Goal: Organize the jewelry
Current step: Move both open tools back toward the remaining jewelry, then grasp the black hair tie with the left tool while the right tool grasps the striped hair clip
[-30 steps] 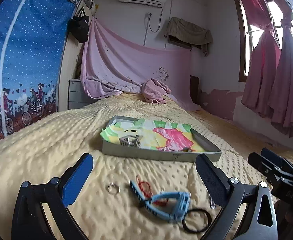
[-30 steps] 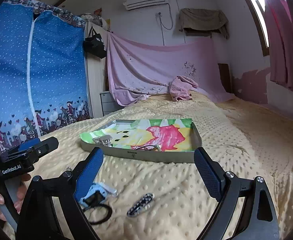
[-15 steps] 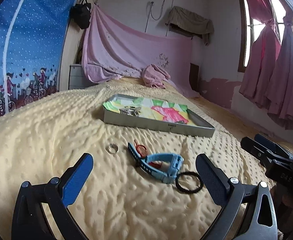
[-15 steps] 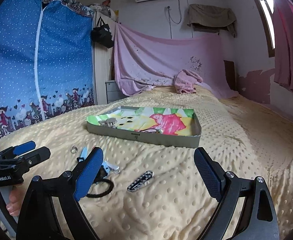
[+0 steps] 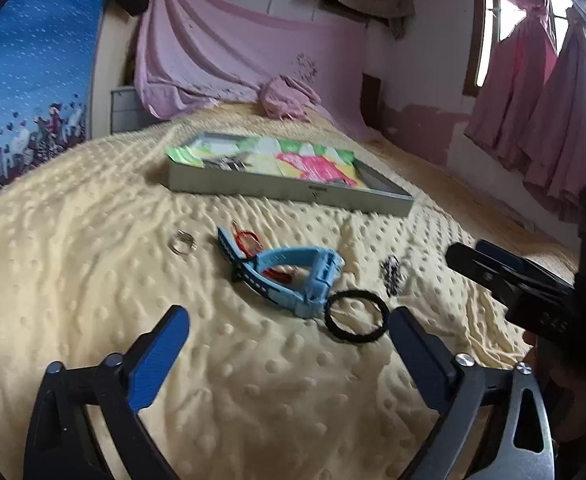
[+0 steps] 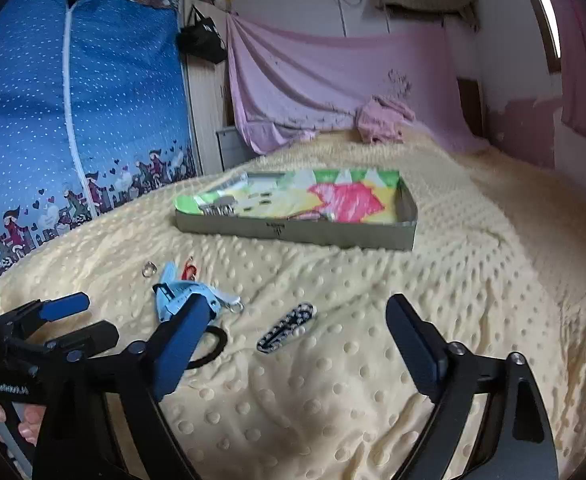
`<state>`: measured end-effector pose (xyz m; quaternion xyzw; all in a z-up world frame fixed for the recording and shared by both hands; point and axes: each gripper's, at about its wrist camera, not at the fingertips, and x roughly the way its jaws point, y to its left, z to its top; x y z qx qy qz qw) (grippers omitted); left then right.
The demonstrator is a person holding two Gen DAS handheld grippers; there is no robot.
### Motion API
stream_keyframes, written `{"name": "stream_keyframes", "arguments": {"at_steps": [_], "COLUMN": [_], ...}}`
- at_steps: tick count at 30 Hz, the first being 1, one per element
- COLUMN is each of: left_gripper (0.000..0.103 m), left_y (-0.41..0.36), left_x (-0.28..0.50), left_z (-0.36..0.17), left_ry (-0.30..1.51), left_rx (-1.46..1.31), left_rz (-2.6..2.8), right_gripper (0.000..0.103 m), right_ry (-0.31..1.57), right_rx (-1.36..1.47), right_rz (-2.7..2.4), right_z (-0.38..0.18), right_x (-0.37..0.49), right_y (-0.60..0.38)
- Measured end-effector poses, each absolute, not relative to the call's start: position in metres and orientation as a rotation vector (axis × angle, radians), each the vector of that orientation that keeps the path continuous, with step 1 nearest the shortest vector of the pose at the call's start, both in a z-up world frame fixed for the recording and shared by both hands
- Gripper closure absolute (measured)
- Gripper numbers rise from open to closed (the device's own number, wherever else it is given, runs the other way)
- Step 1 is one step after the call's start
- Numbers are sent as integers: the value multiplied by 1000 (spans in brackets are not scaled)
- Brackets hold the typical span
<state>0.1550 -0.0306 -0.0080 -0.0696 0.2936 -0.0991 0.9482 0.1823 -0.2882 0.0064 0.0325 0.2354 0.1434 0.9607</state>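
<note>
**Both grippers closing in on the loose jewelry, nothing picked up yet**

The pieces to be sorted lie in a small cluster on the yellow dotted bedspread (image 5: 93, 280): a light blue watch (image 5: 293, 276) with a red cord (image 5: 249, 240) tangled under its strap, a silver ring (image 5: 183, 242) just to its left, a black hair tie (image 5: 355, 316) touching its near end, and a patterned black-and-white hair clip (image 6: 287, 328) a little to the right. Beyond them, well apart, sits the shallow grey tray (image 5: 293, 192) lined with bright paper, with a metal piece already in its left corner.

The left gripper (image 5: 289, 344) hangs over the watch and hair tie, its fingers spread wide and empty, having just narrowed slightly. The right gripper (image 6: 297, 336) faces the hair clip, which lies between its fingers without being touched; these have also just been drawing in, yet remain released.

The step in hand looks like the approach for a first pick. The next move likely calls for lowering onto one flat, thin item, pressing into the soft blanket to get under it, closing fully, then carrying it to the tray. The tangled cord may come up with the watch.
</note>
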Motion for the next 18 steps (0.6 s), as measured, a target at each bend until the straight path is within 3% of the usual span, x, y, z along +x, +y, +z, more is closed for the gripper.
{"name": "stream_keyframes", "arguments": {"at_steps": [7,18], "left_gripper": [33,50], "left_y": [-38,-45], "left_x": [175,194], "left_z": [-26,-35], "left_ry": [739,823], "left_rx": [-197,-252], "left_rz": [-303,-338], "right_gripper": [44,58], "right_ry": [606,743], "right_rx": [87,124], "right_rz": [331,372], "right_z": [-13,-39], "right_x": [208,241], "right_y": [-282,-270]}}
